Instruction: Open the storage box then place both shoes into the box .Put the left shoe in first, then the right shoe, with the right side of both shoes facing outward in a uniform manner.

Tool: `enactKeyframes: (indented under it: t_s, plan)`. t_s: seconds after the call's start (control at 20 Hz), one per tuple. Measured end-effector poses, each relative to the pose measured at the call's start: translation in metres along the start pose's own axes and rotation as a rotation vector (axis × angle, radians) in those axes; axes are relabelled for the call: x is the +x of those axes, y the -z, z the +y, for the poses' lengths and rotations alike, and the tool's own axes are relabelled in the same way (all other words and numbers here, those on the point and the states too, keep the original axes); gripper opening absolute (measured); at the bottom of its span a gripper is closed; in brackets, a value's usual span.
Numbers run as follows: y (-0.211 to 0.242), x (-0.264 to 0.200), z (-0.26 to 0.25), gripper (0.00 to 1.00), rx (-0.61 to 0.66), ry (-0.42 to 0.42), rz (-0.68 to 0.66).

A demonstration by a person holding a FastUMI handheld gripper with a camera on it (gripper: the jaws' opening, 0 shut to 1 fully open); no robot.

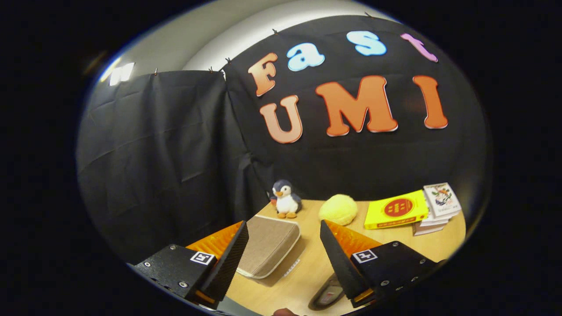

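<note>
Right, I've got the gripper at the bottom centre of the frame with its fingers spread wide apart, released, nothing between them but bare tabletop. Storage box sits just ahead of the left finger, lower centre: beige, fabric-covered, flat, with a pale rim, lid down as far as I can tell, lying on the wooden table. Its near left corner is hidden behind the left fingertip. One shoe shows at the bottom, just right of centre, tucked partly under the right finger; I see only a dark rounded edge and a greyish inner part, so I cannot tell whether it is the left or the right one, or which way it faces. Farther back on the table, centre of the frame, a small plush penguin stands upright against the black cloth wall. To its right, apart from it, lies a round yellow plush ball. Right of that, middle right, a yellow box rests tilted against a short stack of books; the two touch. A small rounded bit shows at the very bottom edge below the fingers, too little visible to identify.
</note>
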State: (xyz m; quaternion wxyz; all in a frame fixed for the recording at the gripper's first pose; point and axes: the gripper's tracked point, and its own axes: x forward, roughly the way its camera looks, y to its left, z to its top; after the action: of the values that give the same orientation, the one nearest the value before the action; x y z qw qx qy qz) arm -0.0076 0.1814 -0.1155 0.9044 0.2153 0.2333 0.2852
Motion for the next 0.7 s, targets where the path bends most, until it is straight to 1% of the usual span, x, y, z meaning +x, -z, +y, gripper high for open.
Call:
enactKeyframes:
  t_s: [0.1, 0.25, 0.5, 0.6, 0.7]
  plan:
    - [0.021, 0.014, 0.007, 0.99, 0.073, -0.053, 0.081]
    - [0.048, 0.029, 0.010, 0.98, 0.160, -0.090, 0.162]
    - [0.095, 0.055, 0.018, 0.98, 0.272, -0.154, 0.308]
    - [0.114, 0.068, 0.022, 0.98, 0.336, -0.190, 0.368]
    - [0.130, 0.078, 0.030, 0.98, 0.415, -0.249, 0.421]
